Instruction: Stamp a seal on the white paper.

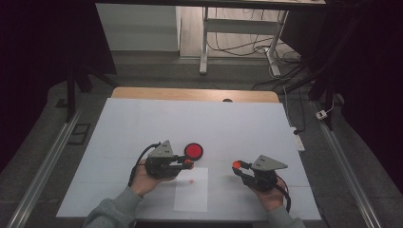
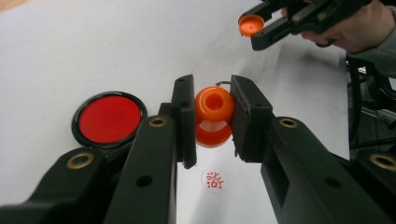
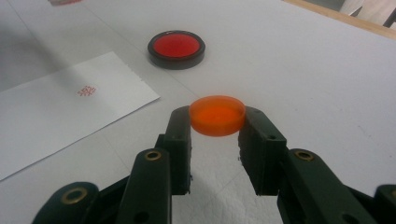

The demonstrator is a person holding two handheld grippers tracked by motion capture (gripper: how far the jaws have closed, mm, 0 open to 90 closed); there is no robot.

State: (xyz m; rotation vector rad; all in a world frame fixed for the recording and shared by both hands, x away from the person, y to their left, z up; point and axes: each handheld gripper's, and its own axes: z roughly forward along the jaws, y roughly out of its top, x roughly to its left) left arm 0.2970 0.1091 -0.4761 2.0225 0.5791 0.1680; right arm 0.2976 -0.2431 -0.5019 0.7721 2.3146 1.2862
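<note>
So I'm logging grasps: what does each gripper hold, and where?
Left gripper: orange plastic stamp, by its sides. Right gripper: orange round cap, by its rim.

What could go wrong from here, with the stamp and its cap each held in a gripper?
The orange stamp is rounded and pinched only at its sides in the left gripper, so it might twist or slip. The orange cap sits at the very tips of the right gripper; it could pop out during recapping.

Orange cap (image 3: 217, 115) between hand-held gripper (image 3: 215, 140) jaws, seemingly clamped.
</note>
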